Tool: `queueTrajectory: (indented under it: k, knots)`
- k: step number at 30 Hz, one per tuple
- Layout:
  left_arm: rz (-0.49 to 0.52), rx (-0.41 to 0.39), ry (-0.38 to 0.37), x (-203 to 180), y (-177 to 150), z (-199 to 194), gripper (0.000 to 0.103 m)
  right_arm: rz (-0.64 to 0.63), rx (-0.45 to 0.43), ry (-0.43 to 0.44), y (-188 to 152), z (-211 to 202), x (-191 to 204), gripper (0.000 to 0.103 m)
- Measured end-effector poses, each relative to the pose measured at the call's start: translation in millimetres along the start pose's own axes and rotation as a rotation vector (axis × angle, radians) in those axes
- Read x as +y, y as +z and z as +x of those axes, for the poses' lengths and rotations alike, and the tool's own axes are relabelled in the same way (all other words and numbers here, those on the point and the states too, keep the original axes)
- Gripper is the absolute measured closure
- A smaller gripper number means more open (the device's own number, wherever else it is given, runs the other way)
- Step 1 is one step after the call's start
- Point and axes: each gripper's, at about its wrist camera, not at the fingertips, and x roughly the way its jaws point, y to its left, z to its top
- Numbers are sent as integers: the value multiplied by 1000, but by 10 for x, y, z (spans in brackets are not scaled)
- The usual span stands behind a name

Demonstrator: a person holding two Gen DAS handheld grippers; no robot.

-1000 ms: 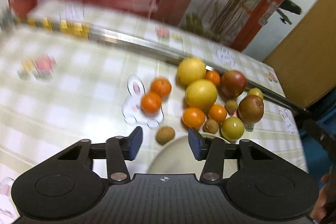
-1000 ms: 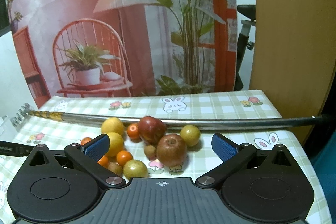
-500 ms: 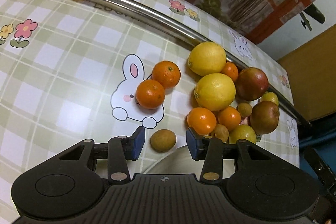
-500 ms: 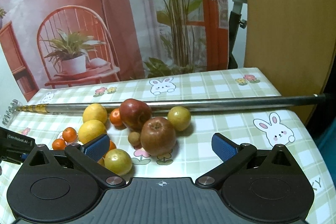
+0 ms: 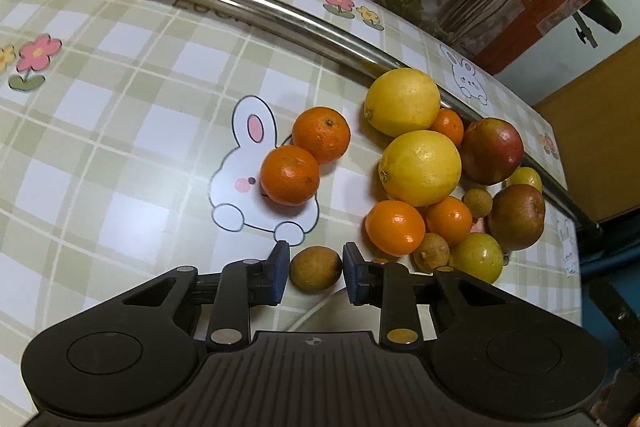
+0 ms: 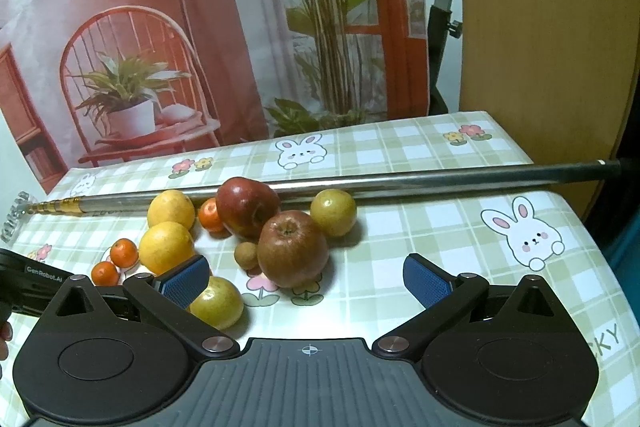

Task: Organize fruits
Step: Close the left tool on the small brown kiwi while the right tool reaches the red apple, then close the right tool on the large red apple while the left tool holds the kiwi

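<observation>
- The left gripper (image 5: 313, 269) is closed around a small brown fruit (image 5: 315, 273), which is squeezed between the two blue pads (image 5: 279, 270).
- The small brown fruit is seen low on the checked tablecloth (image 5: 120, 131), just in front of a white plate (image 5: 332, 313).
- The right gripper (image 6: 306, 281) is held wide open, and nothing is pinched in it.
- A red apple (image 6: 293, 247) is found between its spread fingers, farther back.
- Two oranges (image 5: 290, 175) are placed touching each other on a bunny picture (image 5: 236, 167).
- A long metal pole (image 5: 280, 15) is laid behind the fruit pile.
</observation>
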Motion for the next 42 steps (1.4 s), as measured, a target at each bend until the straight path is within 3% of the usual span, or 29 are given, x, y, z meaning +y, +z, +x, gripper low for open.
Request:
queueTrajectory:
  k: [13,18,26,42]
  knots:
    - [148,-152,145,96,-88,-182,72,7,1,3,-50,48,-44,0]
    - [214,-181,206,85,-193,-185,72,25,-19,59,-95,121,-137,0]
    - [283,-243,221,80,-325,-219,72,37,-42,95,-149,282,-233,0]
    - [324,-296,222,94,-496,-243,73,29,44,98,-231,637,-233,0]
